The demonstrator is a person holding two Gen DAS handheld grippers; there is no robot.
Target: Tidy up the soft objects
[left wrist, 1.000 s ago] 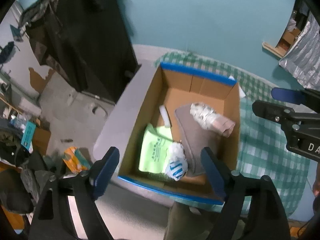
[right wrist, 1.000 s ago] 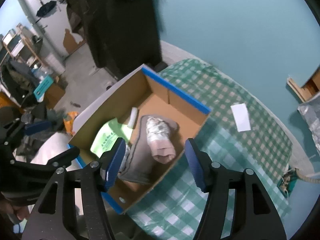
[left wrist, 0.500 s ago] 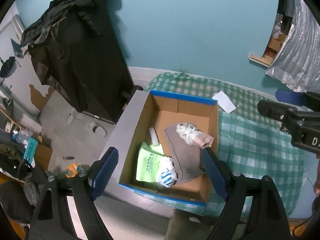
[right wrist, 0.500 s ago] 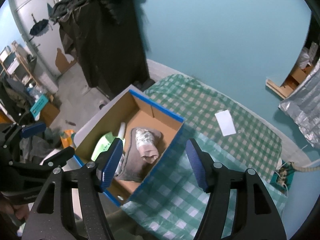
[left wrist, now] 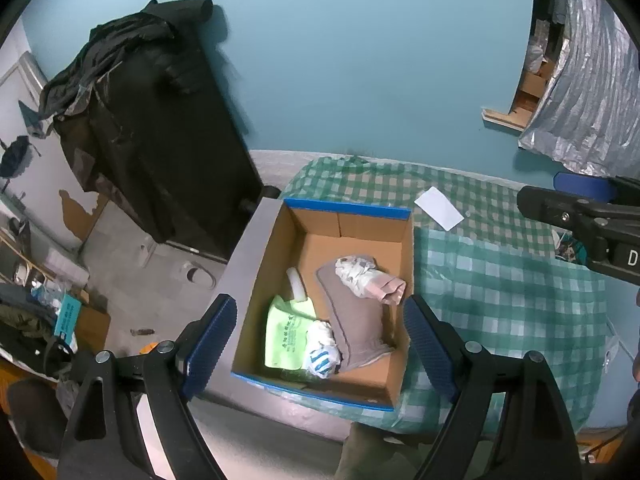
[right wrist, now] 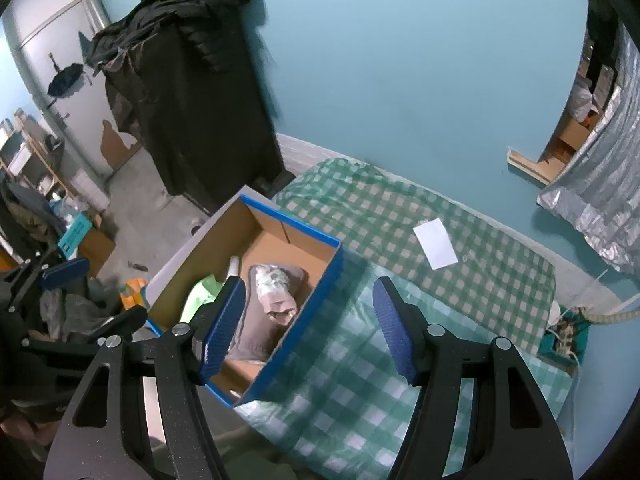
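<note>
A cardboard box with blue-taped edges sits at the left end of a green checked table. In it lie a grey-brown cloth, a rolled white and pink bundle, a light green pouch, a white and blue balled item and a white tube. My left gripper is open and empty, well above the box. My right gripper is open and empty, above the box's right wall. The box also shows in the right wrist view.
A white paper card lies on the checked cloth beyond the box; it also shows in the right wrist view. A dark garment rack stands left of the table. Clutter covers the floor at left. A teal wall is behind.
Both grippers have pulled up and back from the box, so the box looks smaller and more of the table and wall shows. Both stay open and empty. The box contents have not moved.
</note>
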